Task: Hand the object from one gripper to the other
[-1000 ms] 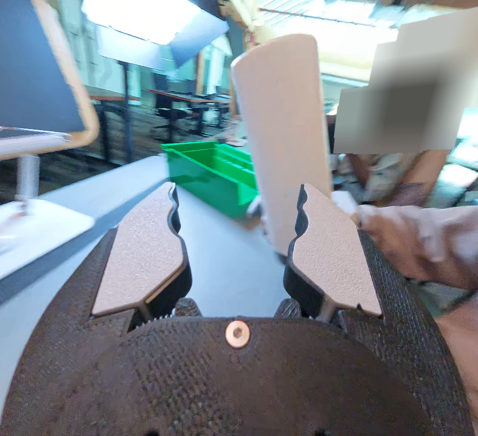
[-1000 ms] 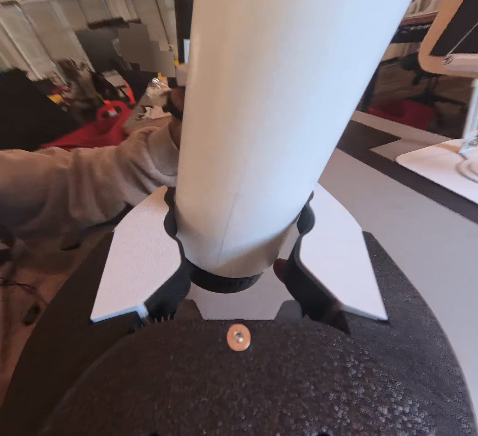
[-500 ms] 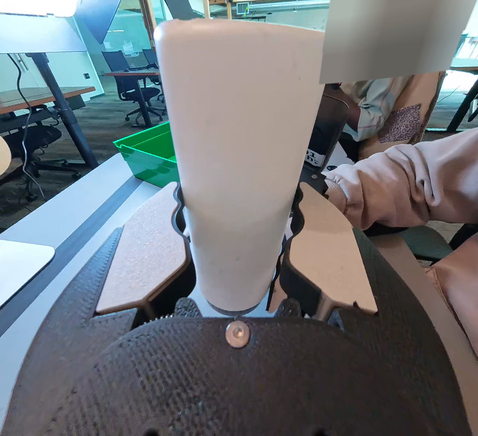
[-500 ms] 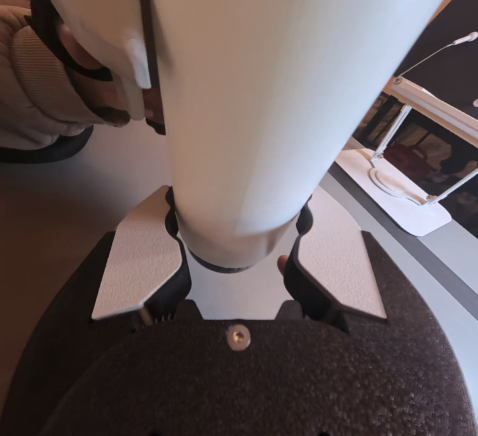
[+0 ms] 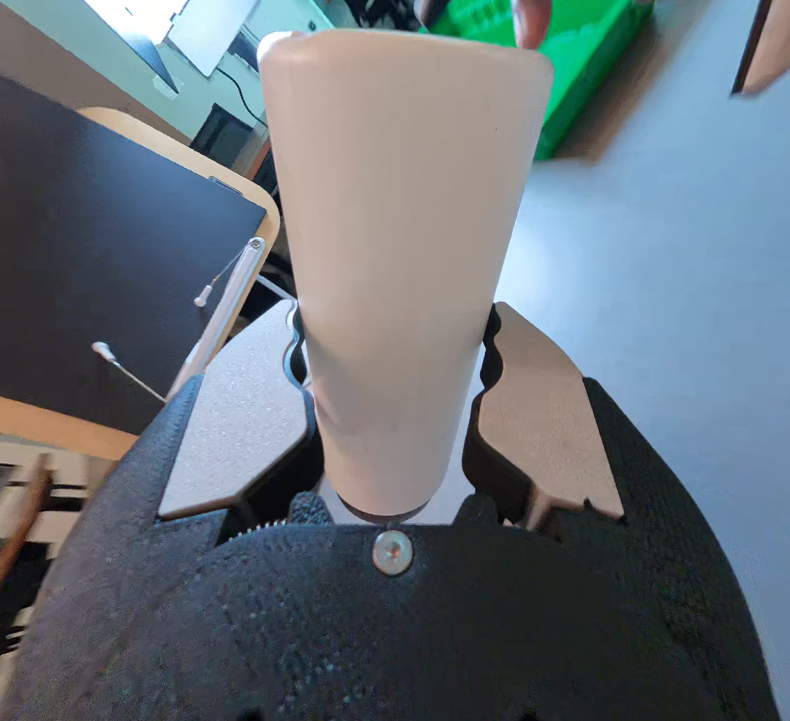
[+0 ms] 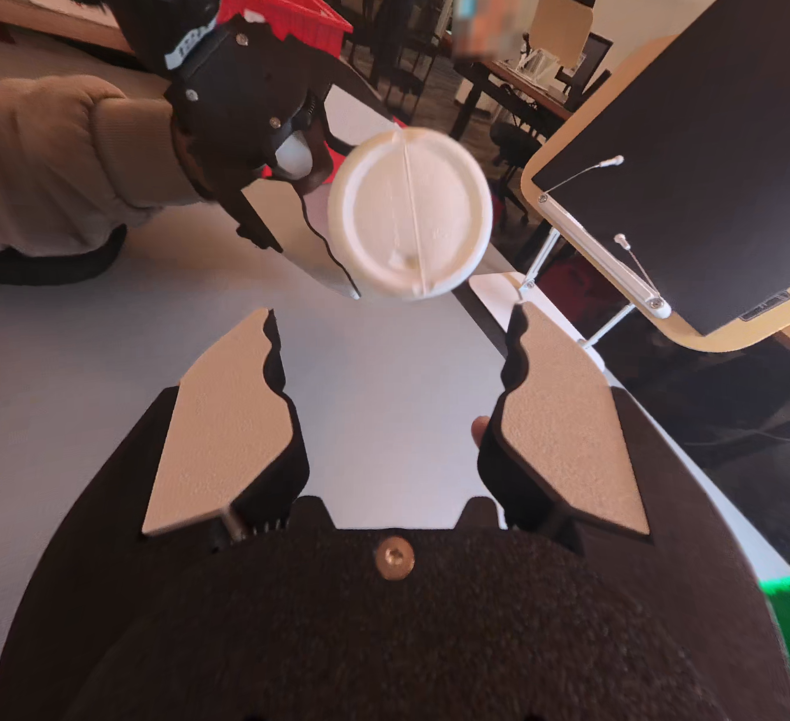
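**White cylinder held in my left tongs, right tongs released**

I am gripping a tall white cylinder [image 5: 397, 239] in my left tongs [image 5: 395, 341]. Both fingers are pressing against its narrow lower end, and the cylinder is pointing straight out ahead of them, widening toward its far end. Beyond it, ahead and to the right, a green bin [image 5: 551, 46] is sitting on the grey desk [image 5: 641, 273]. A black panel with a tan rim [image 5: 107, 256] is standing to the left of these tongs.

My right tongs [image 6: 395, 352] are hanging released, fingers spread wide with only bare desk [image 6: 384, 422] between them. Just ahead of them, the cylinder's round end [image 6: 410, 213] is facing me, apart from both fingers. My left tongs [image 6: 333, 256] are showing there too, holding the cylinder from the far left.
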Demonstrator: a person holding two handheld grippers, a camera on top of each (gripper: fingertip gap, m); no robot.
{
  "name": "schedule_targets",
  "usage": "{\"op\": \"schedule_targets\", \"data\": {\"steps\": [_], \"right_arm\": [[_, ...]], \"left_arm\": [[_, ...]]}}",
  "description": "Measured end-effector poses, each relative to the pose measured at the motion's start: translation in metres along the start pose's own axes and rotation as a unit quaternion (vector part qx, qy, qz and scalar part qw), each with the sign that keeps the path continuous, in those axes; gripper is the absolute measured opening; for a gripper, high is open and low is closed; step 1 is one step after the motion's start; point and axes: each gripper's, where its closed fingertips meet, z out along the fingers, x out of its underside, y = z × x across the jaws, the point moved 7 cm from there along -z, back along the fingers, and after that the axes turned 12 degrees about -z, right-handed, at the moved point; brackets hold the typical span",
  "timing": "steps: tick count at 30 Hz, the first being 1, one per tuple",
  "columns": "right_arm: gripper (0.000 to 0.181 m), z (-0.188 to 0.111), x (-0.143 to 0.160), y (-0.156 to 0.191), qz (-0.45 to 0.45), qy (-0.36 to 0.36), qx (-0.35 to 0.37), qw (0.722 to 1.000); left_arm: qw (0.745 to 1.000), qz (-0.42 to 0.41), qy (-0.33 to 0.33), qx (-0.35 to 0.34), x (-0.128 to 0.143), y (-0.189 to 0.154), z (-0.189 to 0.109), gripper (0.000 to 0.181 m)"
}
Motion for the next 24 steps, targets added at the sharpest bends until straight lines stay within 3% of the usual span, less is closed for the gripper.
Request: {"op": "schedule_targets", "data": {"steps": [6, 10, 16, 21, 24], "right_arm": [[0.102, 0.02, 0.014, 0.022, -0.077, 0.088, -0.02, 0.993], [0.097, 0.026, 0.02, 0.031, -0.094, 0.123, -0.038, 0.987], [0.091, 0.027, 0.029, 0.03, -0.049, 0.15, -0.063, 0.985], [0.09, 0.032, 0.032, 0.029, -0.056, 0.124, -0.042, 0.99], [0.09, 0.028, 0.027, 0.021, -0.028, 0.08, -0.025, 0.996]], "left_arm": [[0.984, 0.168, 0.062, 0.005, -0.002, -0.037, 0.012, 0.082], [0.969, 0.228, 0.092, -0.003, 0.001, -0.048, 0.016, 0.082], [0.967, 0.234, 0.103, 0.0, 0.005, -0.05, 0.019, 0.082], [0.969, 0.229, 0.096, -0.004, 0.009, -0.045, 0.019, 0.082], [0.975, 0.211, 0.058, -0.025, 0.005, -0.037, 0.015, 0.081]]}}
